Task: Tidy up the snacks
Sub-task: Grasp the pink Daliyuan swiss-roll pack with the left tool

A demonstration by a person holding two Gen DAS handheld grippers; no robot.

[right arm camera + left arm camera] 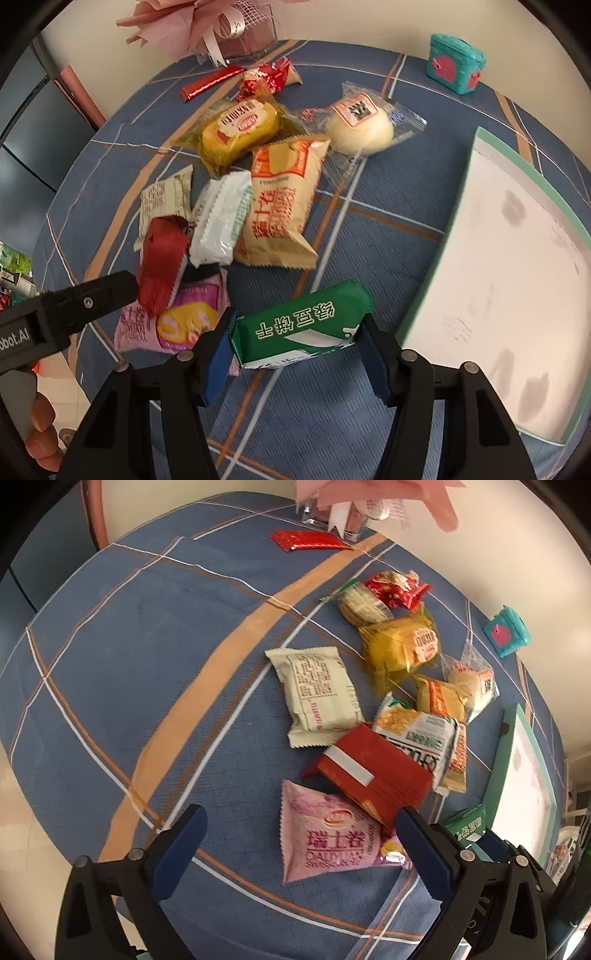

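Note:
A pile of wrapped snacks lies on the blue plaid tablecloth [110, 664]. My left gripper [299, 834] is open and empty, hovering over a pink Swiss-roll packet [328, 842] with a red packet [373, 771] just beyond it. It shows from the side in the right wrist view [92, 299], beside that red packet [162, 266]. My right gripper [295, 347] is shut on a green biscuit packet [299, 325], held above the cloth left of a white tray with a green rim [517, 280]. The green packet [467, 827] and the tray [524, 782] also show at right in the left view.
Other snacks: a cream packet [317, 694], yellow cake [240, 129], beige Swiss-roll packet [280, 203], white-green packet [221, 218], round bun [360, 125], red candy bag [269, 77], long red stick [310, 541]. A teal toy box [456, 62] and pink bouquet vase [236, 33] stand at the back.

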